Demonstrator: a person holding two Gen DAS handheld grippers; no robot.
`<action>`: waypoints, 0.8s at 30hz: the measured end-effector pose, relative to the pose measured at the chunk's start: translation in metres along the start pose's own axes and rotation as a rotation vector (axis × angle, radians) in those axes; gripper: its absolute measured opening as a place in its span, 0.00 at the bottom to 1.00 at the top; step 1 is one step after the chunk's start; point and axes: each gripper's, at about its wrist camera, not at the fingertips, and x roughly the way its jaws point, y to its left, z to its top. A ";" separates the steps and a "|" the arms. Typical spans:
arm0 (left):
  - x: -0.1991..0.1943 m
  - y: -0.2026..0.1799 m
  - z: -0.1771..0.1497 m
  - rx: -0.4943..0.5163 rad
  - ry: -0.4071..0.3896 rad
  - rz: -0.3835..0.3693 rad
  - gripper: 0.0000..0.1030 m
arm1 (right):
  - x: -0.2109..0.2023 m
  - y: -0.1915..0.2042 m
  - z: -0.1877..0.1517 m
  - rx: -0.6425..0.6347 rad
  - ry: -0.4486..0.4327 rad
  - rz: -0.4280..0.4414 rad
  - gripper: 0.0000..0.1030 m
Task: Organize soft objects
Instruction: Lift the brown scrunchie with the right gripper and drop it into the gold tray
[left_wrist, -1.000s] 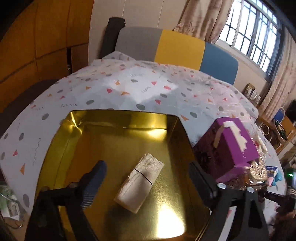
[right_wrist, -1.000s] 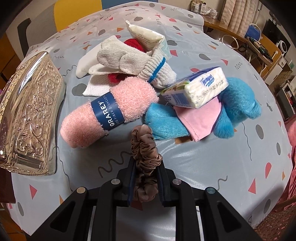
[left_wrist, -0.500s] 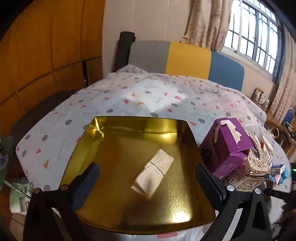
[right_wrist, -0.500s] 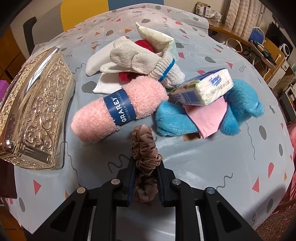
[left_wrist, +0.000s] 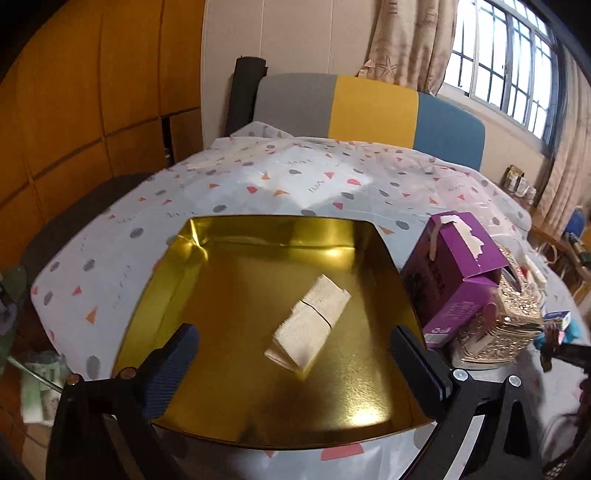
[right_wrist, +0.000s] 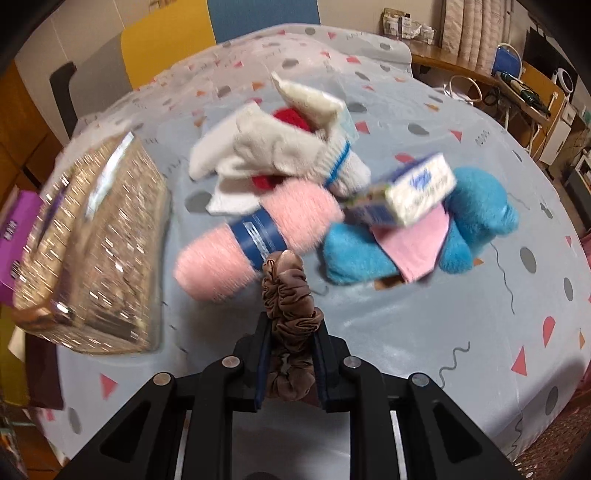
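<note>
My left gripper (left_wrist: 295, 354) is open and empty above the near side of a gold tray (left_wrist: 162, 273). A folded beige cloth (left_wrist: 310, 325) lies in the tray, between and beyond the fingertips. My right gripper (right_wrist: 290, 354) is shut on a brown scrunchie (right_wrist: 290, 310) and holds it above the table. Beyond it lies a pile: a pink rolled towel (right_wrist: 255, 236) with a blue band, white socks (right_wrist: 280, 151), a red item (right_wrist: 291, 118), a blue fluffy cloth (right_wrist: 476, 221), a pink cloth (right_wrist: 417, 243) and a tissue pack (right_wrist: 413, 192).
A purple box (left_wrist: 454, 273) and an ornate gold tissue box (left_wrist: 506, 321) stand right of the tray; the gold box also shows in the right wrist view (right_wrist: 92, 251). A patterned tablecloth (left_wrist: 295, 177) covers the table. A chair back (left_wrist: 369, 107) stands behind.
My left gripper has pulled back and up from the tray, leaving the beige cloth there. My right gripper has lifted the scrunchie and swings left, blurring the view.
</note>
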 end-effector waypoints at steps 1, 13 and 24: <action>0.001 0.001 -0.001 -0.005 0.002 -0.010 1.00 | -0.005 0.003 0.003 0.000 -0.012 0.015 0.19; 0.002 0.006 -0.001 -0.006 0.007 -0.055 1.00 | -0.048 0.049 0.080 -0.083 -0.138 0.064 0.19; 0.003 0.033 -0.003 -0.070 0.006 -0.017 1.00 | -0.100 0.199 0.123 -0.345 -0.259 0.328 0.19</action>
